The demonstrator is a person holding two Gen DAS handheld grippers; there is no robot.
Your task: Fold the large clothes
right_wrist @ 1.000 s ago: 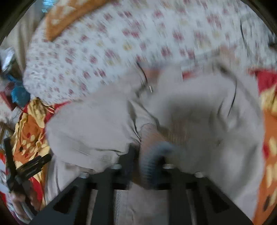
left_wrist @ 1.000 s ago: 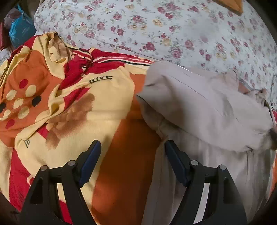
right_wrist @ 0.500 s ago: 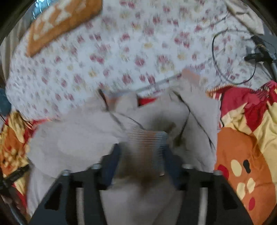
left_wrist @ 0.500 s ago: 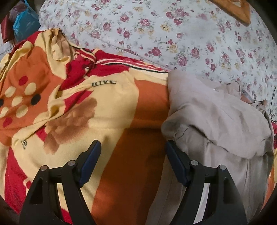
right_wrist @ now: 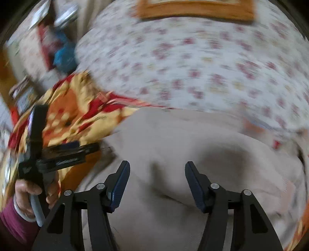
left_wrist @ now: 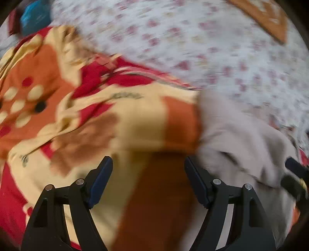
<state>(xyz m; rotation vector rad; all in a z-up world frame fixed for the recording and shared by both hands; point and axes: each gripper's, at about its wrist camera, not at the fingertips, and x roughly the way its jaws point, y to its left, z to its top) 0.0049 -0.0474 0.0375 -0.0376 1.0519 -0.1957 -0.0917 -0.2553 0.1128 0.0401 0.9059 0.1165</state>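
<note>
A large beige garment [right_wrist: 193, 154] lies folded over on a red, orange and yellow blanket [left_wrist: 96, 125]. My right gripper [right_wrist: 156, 183] is open and empty, just above the garment's middle. My left gripper [left_wrist: 148, 179] is open and empty over the blanket, with the garment's left edge [left_wrist: 231, 139] beside its right finger. The left gripper also shows in the right wrist view [right_wrist: 58, 154], held in a hand at the left. Both views are blurred by motion.
A white floral quilt [right_wrist: 193, 67] rises behind the garment, with an orange cushion [right_wrist: 195, 9] on top. A blue bag [left_wrist: 34, 17] and clutter sit at the far left beyond the blanket.
My right gripper has let go of the garment's ribbed cuff and opened. The garment's flap now lies folded over to the right. Both cameras have swung, blurring the views.
</note>
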